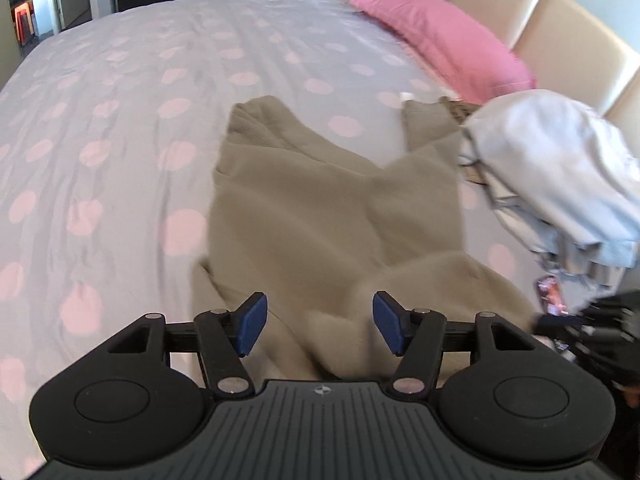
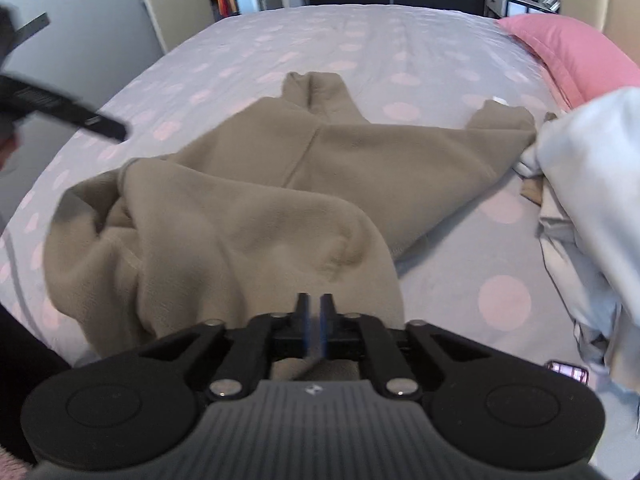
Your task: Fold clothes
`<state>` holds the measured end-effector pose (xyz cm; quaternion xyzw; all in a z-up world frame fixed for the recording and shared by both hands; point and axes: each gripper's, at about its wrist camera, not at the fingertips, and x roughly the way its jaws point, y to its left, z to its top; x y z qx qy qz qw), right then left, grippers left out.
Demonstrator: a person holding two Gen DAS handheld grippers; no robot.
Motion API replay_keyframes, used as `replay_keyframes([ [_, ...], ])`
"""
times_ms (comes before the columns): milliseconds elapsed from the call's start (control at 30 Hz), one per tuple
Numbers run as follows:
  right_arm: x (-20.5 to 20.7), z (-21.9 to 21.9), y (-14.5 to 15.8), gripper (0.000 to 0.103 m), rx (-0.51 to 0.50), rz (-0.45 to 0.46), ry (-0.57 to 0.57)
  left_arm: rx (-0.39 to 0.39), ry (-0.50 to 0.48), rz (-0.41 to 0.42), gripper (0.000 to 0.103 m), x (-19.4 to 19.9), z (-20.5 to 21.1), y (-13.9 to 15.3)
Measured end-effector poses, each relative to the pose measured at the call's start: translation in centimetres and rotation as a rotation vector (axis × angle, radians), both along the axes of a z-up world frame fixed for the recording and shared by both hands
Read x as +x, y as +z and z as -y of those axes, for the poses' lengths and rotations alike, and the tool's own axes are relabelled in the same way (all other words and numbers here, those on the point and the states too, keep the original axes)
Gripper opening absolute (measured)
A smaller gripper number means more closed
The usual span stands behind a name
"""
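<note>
The tan sweater [image 2: 248, 200] lay mid-frame on the bed [image 1: 120, 100], half folded, left fingers [image 1: 318, 326] wide and empty, right fingers [image 2: 315, 320] nearly closed, maybe empty; next, grab an edge.

Black left gripper [image 1: 319, 325] and right gripper [image 2: 315, 326], blue-padded jaws, silver screws.
</note>
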<state>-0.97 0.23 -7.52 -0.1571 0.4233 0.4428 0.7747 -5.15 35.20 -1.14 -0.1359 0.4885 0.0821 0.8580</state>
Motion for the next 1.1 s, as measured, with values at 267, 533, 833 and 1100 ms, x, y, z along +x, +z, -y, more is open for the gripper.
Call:
replay_keyframes([
  [267, 3.8, -2.0, -3.4, 0.084, -0.088, -0.152, -0.059, 0.026, -0.004, -0.141, 0.060, 6.4, -5.8, -6.0],
  [533, 7.4, -1.5, -9.0, 0.085, -0.046, -0.445, -0.181, -0.072, 0.008, -0.196, 0.060, 10.3, -9.7, -12.2],
  [833, 7.7, -3.8, -11.0, 0.042, 0.027, -0.583, -0.183, -0.104, -0.012, -0.147, 0.033, 10.9, -9.7, -13.9],
  [1100, 6.2, -5.0, -5.4, 0.020, -0.013, -0.310, -0.128, -0.052, 0.088, -0.045, 0.012, 8.3, -8.3, -9.4],
])
